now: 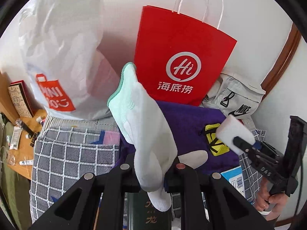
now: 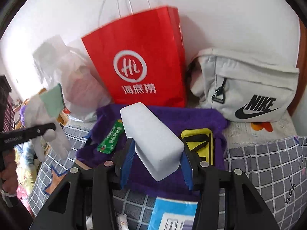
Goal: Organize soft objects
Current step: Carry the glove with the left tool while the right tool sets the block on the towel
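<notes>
Pinching a limp knit sock [image 1: 147,134] and a blocky white sponge [image 2: 153,140].

Bed w/ grey-and-white checked cover [image 2: 268,164] carried everything. Purple towel [image 2: 191,120] lay spread in the middle; on it a yellow pouch [image 2: 203,140] and a green packet [image 2: 111,138]. Behind — red paper bag [image 2: 142,61] upright against the wall, white plastic bag [image 1: 63,57] to its left, grey Nike bag [image 2: 249,88] to its right. Blue-and-white box [image 2: 172,212] sat at the near edge, partly cut off.
</notes>
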Available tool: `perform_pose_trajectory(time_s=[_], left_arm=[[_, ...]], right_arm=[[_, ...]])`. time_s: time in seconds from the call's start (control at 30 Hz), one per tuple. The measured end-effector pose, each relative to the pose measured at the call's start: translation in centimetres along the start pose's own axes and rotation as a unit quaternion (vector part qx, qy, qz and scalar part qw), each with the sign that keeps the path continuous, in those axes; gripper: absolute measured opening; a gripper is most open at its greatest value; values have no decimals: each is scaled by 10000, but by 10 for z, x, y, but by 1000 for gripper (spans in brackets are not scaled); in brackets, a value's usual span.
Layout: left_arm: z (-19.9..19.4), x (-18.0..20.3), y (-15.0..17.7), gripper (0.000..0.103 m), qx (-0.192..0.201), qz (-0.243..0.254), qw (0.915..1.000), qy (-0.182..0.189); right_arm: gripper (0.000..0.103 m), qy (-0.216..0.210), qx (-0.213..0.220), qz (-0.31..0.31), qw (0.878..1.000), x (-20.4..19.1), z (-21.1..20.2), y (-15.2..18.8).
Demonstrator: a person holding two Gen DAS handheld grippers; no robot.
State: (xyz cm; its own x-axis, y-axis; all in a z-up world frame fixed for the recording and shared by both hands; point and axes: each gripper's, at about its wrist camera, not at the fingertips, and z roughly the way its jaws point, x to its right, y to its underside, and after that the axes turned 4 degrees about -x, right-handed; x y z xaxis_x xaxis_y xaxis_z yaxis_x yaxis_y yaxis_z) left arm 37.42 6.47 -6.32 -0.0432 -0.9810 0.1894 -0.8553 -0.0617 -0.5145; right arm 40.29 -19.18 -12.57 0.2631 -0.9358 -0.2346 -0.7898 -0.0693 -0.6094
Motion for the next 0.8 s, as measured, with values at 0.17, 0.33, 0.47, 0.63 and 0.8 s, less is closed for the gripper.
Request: perform_pose_trajectory(time_s=[0.17,0.33,0.47,0.63,0.8], left_arm=[[30,11,-14,15,-164,119,9998,26],[67,23,-25,15,-496,241,9983,183],[92,31,-24,16,-618,314,9973,237],[120,30,-17,16,-869,225,9955,298],[139,26,-15,16,-1061,162,9934,400]], right_arm=[[46,-62,-265,85,9996,11,29,2],[47,-76,-470,98,9988,19,47,3],[47,-128,-674,86,9976,18,60,8],[47,61,-860,-4,9963,16,74,13],[47,283,-932,-136,9952,15,81,16]])
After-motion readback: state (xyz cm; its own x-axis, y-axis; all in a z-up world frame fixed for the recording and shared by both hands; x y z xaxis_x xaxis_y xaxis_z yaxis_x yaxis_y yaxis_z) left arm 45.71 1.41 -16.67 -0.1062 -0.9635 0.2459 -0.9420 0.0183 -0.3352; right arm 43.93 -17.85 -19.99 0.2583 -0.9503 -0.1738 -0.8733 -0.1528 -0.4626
